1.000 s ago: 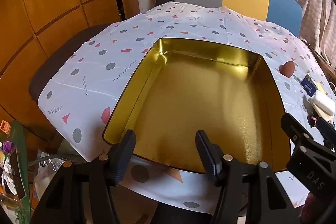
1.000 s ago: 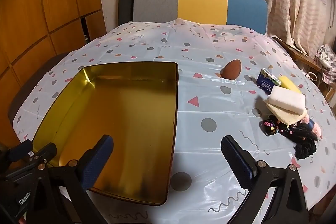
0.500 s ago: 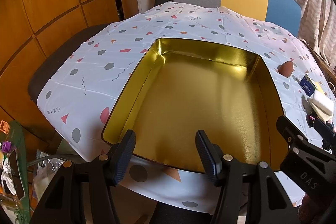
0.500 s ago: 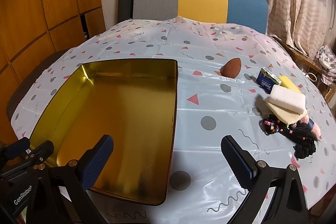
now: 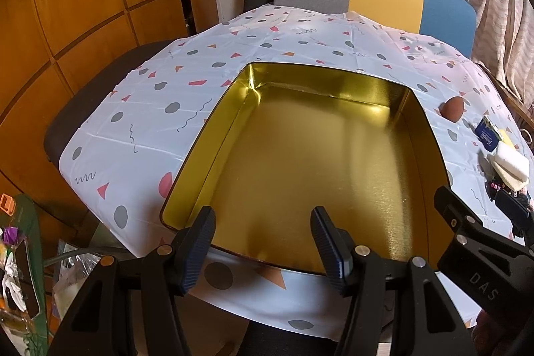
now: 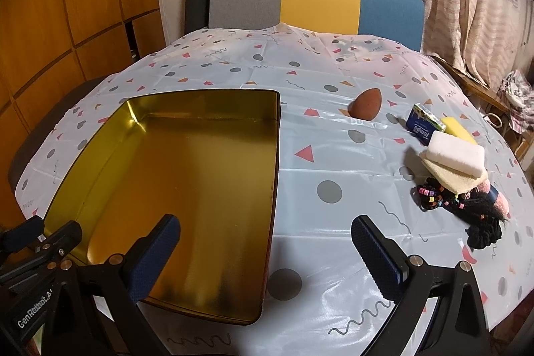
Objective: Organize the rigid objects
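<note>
**Spotter:** What do you count out there?

**Operator:** I count one gold tin tray [image 6: 187,189] on the counter [image 6: 333,222], which wears a pale cloth printed with dots, triangles and squiggles. To the tray's right I see one brown egg-shaped sponge [image 6: 366,104], one blue tissue pack [image 6: 421,126], one yellow sponge [image 6: 457,129], one white block [image 6: 457,154] lying on one cream cloth [image 6: 450,177], and one tangle of black hair ties with coloured beads [image 6: 460,209]. Something pink peeks from under that heap; I cannot tell what it is.

**Spotter:** And the tray itself?

**Operator:** Rectangular, shallow, shiny brass-gold inside, nothing lying in it. It sits on the left half of the counter, near the front edge, well apart from the pile.

**Spotter:** Your two tools?

**Operator:** My left gripper [image 5: 263,242] hangs over the tray's near rim, jaws apart, nothing between them. My right gripper [image 6: 267,252] hovers over the tray's right front corner, jaws spread wide, also holding nothing. One tri-colour chair [image 6: 317,2] stands behind the counter.
</note>
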`<state>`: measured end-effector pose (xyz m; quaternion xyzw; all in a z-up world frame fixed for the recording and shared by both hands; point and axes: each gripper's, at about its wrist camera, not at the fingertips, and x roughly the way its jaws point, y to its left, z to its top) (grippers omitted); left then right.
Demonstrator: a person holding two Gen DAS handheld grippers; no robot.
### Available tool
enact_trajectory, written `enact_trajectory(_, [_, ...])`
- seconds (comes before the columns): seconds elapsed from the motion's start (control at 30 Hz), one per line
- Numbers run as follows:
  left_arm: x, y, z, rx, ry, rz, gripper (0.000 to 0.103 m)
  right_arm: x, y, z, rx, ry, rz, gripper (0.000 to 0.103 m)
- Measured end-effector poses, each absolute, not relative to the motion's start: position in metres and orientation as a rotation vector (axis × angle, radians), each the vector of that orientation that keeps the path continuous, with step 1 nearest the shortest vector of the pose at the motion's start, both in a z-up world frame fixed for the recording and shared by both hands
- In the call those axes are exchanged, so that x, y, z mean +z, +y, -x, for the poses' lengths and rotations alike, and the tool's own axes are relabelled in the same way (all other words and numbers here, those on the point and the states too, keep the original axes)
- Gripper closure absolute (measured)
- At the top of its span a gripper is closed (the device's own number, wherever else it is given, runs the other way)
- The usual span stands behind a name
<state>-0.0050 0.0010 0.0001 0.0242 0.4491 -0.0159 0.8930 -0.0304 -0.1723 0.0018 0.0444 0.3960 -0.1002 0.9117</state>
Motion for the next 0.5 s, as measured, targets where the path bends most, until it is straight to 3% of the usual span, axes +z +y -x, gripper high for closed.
enact_trajectory(0.5, [-0.0034,0.0001,0.0051,-0.034,0.945,-0.05,0.043,0.0008,-0.1751,0.0312,-0.209,0.816,-0.098,0.0])
